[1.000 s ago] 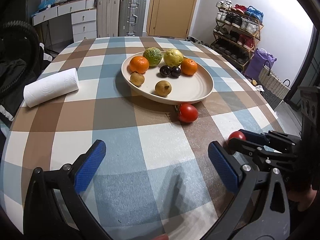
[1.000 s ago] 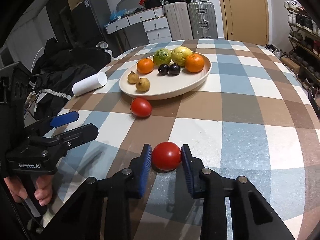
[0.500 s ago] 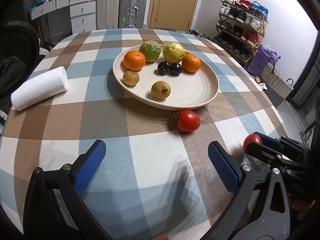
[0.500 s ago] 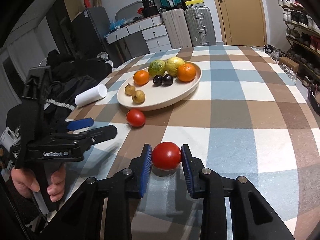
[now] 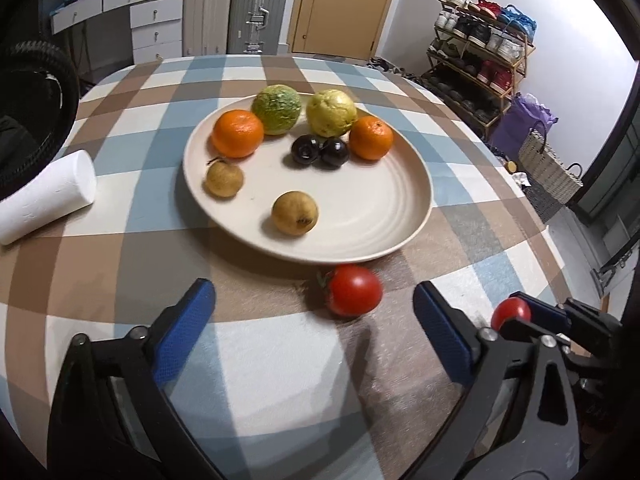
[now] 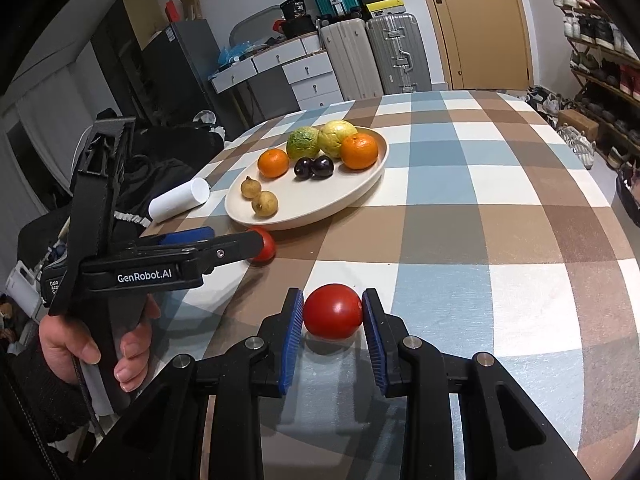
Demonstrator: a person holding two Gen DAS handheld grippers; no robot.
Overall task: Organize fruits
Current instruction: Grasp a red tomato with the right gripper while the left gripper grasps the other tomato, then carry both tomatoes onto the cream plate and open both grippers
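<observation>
Left wrist view: the paper roll (image 5: 48, 196) lies at the far left of the checked desk (image 5: 120, 264), then the plate (image 5: 400, 208) with its oranges, guavas, dark plums and small brown fruits. Over the last second the left gripper (image 5: 312, 320) has moved in towards the plate, so the loose tomato (image 5: 352, 290), which touches the plate's near rim, now sits just ahead of its wide-open, empty jaws; I judge that fruit is the next pickup. Further right (at the frame's edge) the right gripper (image 6: 332, 322) shows, its jaws closed on the second tomato (image 6: 333, 311), as they were a second ago. That tomato appears lifted just off the desk, well short of the plate. In the right wrist view a hand (image 6: 96, 344) grips the left tool's handle, fingers levelled over the desk.
</observation>
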